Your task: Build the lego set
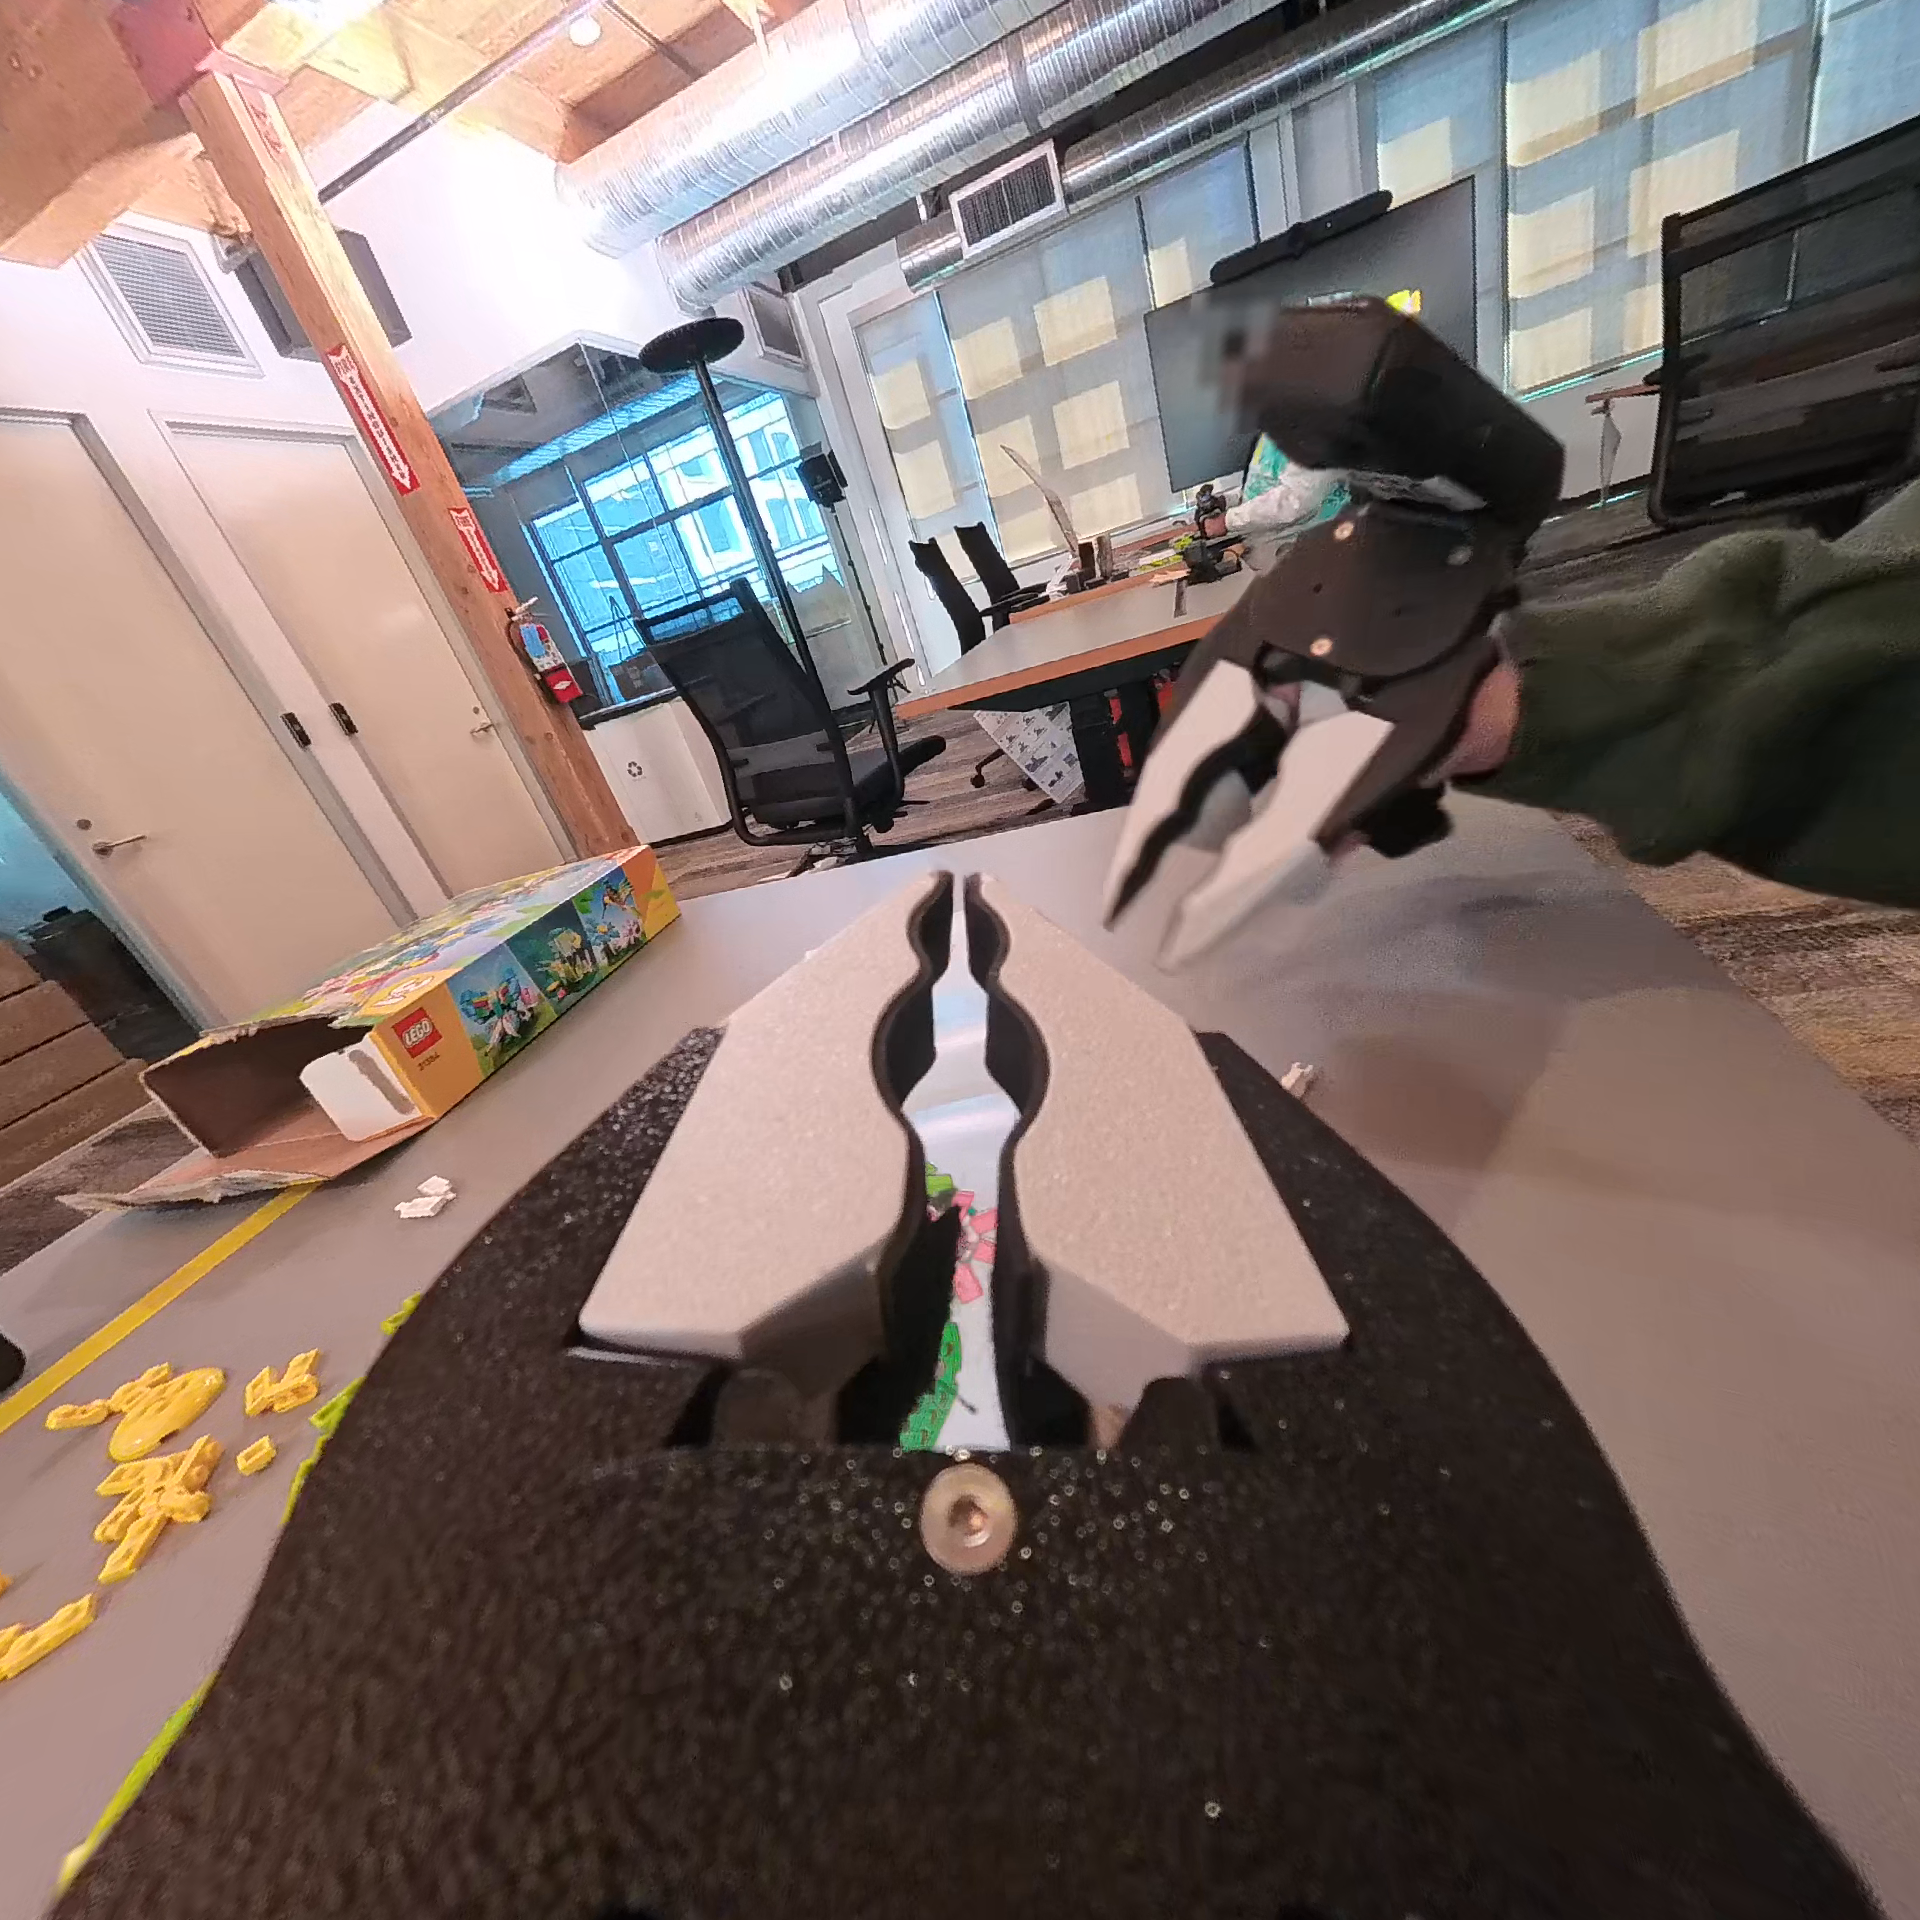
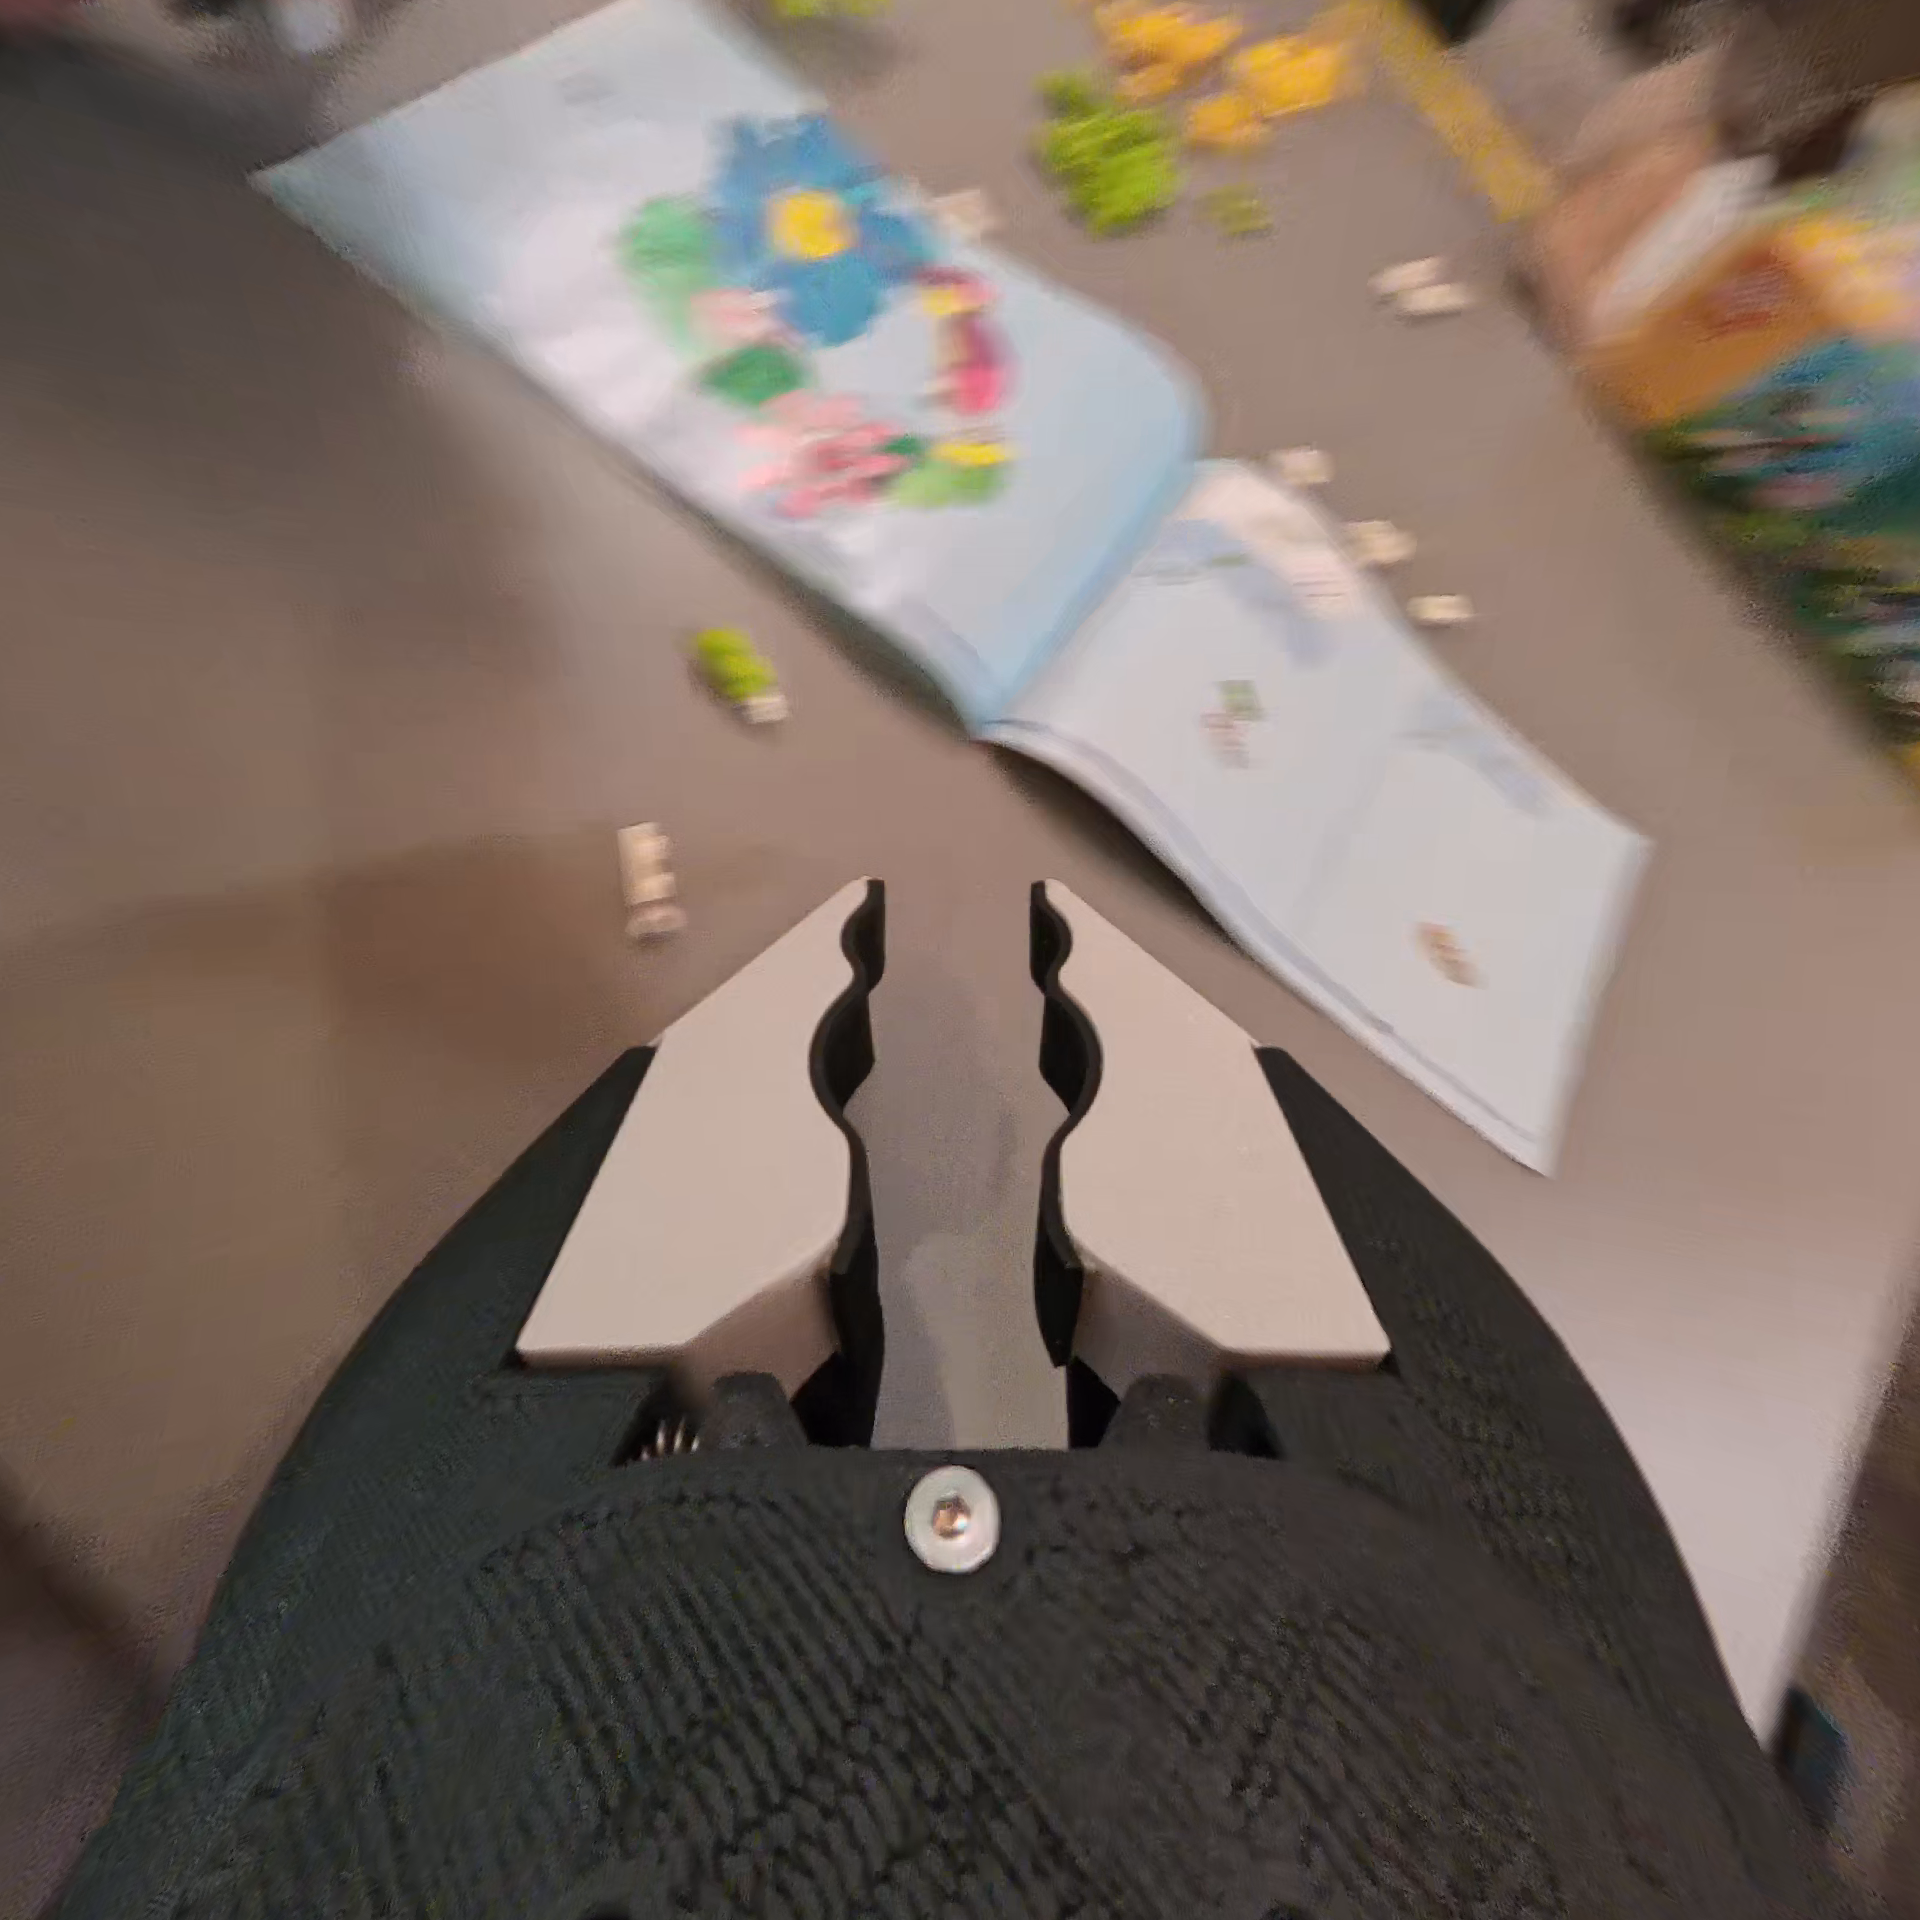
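Note:
My left gripper (image 1: 958, 883) is shut with nothing between its fingers, held above the grey table (image 1: 1558, 1351). Through the gap between its fingers a bit of the open instruction booklet (image 2: 935, 416) shows. My right gripper (image 2: 956, 894) is open and empty over bare table; in the left wrist view it (image 1: 1148, 935) hangs to the right, tips down. A lime green piece (image 2: 732, 665) and a white piece (image 2: 646, 878) lie just ahead of it, left of the booklet. The right wrist view is blurred.
The torn-open set box (image 1: 447, 997) lies at the left back. Yellow pieces (image 1: 156, 1455) lie at the left, white pieces (image 1: 424, 1195) near the box. More green pieces (image 2: 1112, 156) and yellow pieces (image 2: 1226, 73) lie beyond the booklet. The table edge (image 2: 1766, 1351) is at the right. Tip to tip, the grippers are about 15 cm apart. The white piece (image 2: 646, 878) lies some 5 cm from my right tips, 15 cm from my left tips.

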Demonstrator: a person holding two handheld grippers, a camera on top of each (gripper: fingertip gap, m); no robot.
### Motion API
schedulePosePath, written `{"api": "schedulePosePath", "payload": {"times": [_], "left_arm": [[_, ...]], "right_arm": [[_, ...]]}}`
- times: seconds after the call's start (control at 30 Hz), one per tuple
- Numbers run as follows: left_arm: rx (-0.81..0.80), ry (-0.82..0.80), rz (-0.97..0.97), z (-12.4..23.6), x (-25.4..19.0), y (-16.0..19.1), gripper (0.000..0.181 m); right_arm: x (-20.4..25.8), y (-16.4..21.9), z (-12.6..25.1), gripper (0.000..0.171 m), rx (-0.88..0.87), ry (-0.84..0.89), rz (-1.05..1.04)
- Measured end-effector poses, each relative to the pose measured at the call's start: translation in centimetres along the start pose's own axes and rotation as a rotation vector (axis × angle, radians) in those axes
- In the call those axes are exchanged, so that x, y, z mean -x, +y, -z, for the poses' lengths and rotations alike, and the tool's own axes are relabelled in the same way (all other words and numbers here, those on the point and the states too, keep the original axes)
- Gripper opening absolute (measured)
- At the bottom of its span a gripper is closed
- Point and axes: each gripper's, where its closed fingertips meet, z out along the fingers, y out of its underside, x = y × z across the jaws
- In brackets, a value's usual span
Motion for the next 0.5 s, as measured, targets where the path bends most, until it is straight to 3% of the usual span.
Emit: {"api": "schedulePosePath", "payload": {"times": [0.13, 0.27, 0.37, 0.5], "left_arm": [[0.009, 0.014, 0.000, -0.1, -0.2, 0.2, 0.000], [0.011, 0.024, 0.004, -0.2, -0.4, 0.2, 0.000], [0.014, 0.039, -0.008, -0.4, -0.8, 0.3, 0.000], [0.019, 0.071, -0.069, -0.7, -1.9, 0.3, 0.000]], "right_arm": [[-5.3, -0.2, 0.9, 0.020, -0.129, 0.352, -0.065], [-7.8, -0.8, 2.6, 0.022, -0.283, 0.561, -0.123], [-7.4, -1.9, 1.5, 0.021, -0.310, 0.467, -0.171], [-5.3, -6.7, -2.9, 0.018, -0.313, 0.116, -0.191]]}}
